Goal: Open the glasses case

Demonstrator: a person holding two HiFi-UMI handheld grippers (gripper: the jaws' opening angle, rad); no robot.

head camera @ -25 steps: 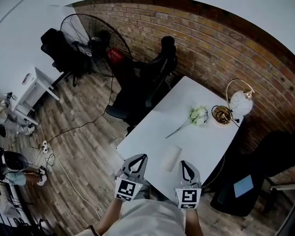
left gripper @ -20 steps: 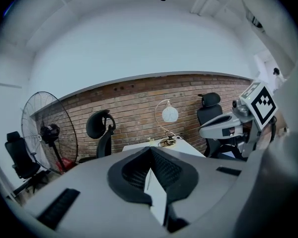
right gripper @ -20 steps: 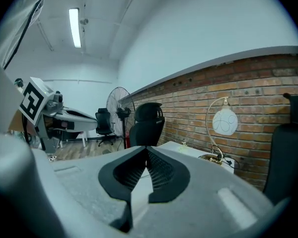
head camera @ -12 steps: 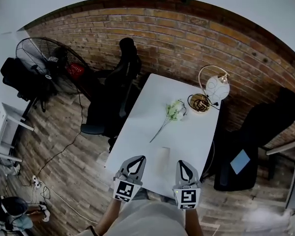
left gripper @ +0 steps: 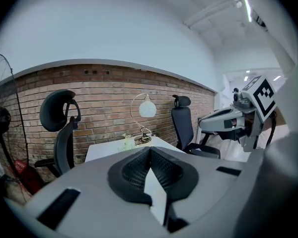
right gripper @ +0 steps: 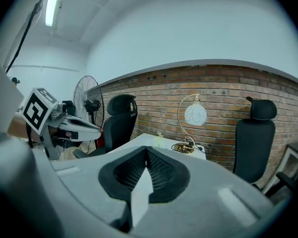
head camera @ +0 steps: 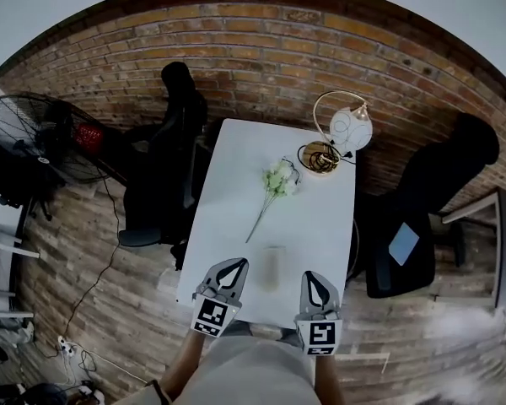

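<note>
**Head view:** A person stands at the near end of a white counter, a hand-held gripper in each hand. The left hand-held gripper and the right hand-held gripper hang over the counter's near edge. The glasses case lies on the counter between them, and neither touches it. The case shows as a pale, blurred oblong. It appears shut, though the picture is too soft to be sure. Farther along lie a flower and, at the far end by the brick wall, a globe lamp.

**Left gripper view:** The left hand-held gripper's jaws meet at the tips with nothing between them. It points along the counter toward the lamp. The case is out of sight, probably below the gripper's grey body. The right hand-held gripper shows at the picture's right edge.

**Right gripper view:** The right hand-held gripper's jaws are likewise fully together and empty, aimed at the same far end. The left hand-held gripper shows at the left, and here too the case is not visible.

**Progress:** By all appearances the task has not begun. The case has yet to be reached, steadied and its lid lifted. At least one pair of jaws would probably need to part before it can take hold.
</note>
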